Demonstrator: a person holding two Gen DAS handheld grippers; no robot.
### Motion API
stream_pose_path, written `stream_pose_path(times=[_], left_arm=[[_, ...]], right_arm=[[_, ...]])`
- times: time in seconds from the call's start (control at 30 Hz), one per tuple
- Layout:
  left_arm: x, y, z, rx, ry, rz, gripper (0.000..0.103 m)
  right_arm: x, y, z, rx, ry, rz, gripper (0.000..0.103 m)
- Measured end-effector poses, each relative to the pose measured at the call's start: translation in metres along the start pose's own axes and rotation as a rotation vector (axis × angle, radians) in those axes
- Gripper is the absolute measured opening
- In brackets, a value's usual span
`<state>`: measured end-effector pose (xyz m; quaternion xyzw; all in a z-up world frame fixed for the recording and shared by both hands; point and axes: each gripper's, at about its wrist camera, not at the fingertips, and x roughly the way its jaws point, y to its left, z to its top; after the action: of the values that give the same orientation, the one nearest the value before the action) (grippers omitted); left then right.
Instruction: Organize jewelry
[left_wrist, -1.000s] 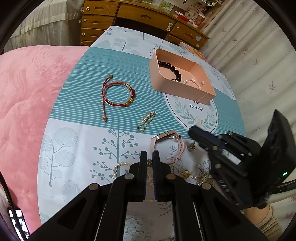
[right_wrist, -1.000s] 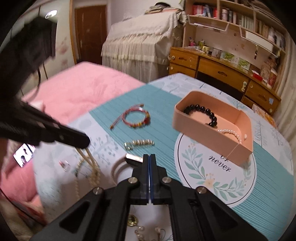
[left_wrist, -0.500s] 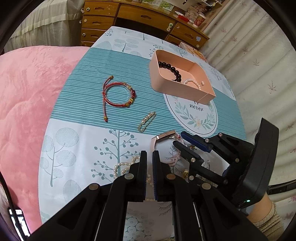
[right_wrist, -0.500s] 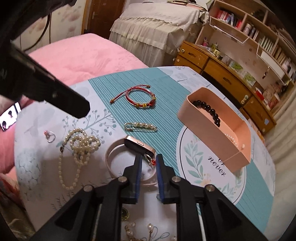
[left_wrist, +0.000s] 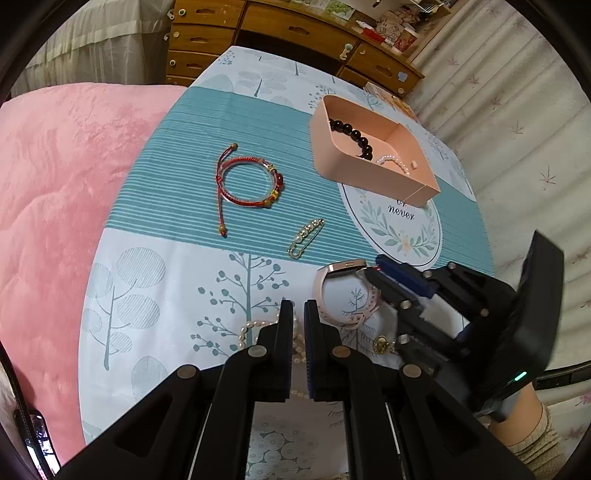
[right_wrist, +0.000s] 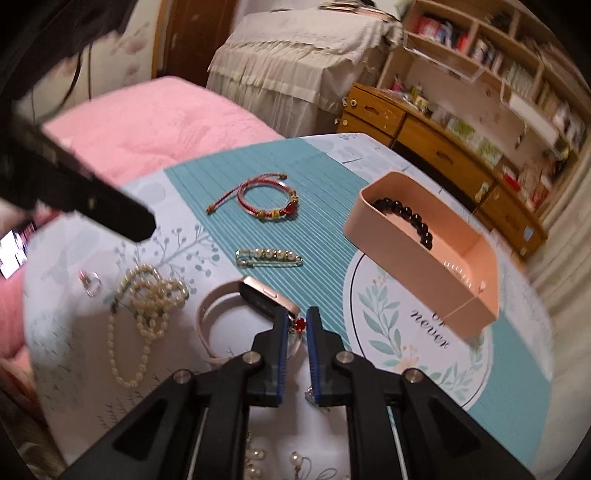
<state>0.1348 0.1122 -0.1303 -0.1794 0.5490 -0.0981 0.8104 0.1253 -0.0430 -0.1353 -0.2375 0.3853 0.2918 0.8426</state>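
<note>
Pink watch band (left_wrist: 345, 295) lies on the tabletop (left_wrist: 166, 258); beside it the right gripper (left_wrist: 373, 271), a second ago clear, has arrived. Left gripper (left_wrist: 298, 314) stays pressed together, empty.

Right view: right gripper (right_wrist: 297, 323) is closing around a red charm (right_wrist: 299, 324), crowded by the watch; pink tray (right_wrist: 424, 273) waits beyond.

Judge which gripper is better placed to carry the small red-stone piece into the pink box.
Right. The right gripper already has the red-stone piece between its closing jaws, beside the pink watch. The left gripper is shut over the pearl necklace, farther from the pink box.
</note>
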Motion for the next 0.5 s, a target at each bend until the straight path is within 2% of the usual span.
stream_pose_path(times=[0.23,0.43,0.5], left_arm=[[0.002,0.0,-0.001,0.015,0.011,0.008,0.003],[0.012,-0.001,-0.003,0.07,0.082,0.032,0.003],[0.019,-0.001,-0.004,0.099,0.128,0.038,0.01]], right_arm=[[-0.017,-0.041,0.001,0.272,-0.055,0.18,0.01],[-0.031,-0.053,0.004,0.342,-0.091,0.218,0.01],[-0.035,-0.053,0.004,0.344,-0.104,0.222,0.01]])
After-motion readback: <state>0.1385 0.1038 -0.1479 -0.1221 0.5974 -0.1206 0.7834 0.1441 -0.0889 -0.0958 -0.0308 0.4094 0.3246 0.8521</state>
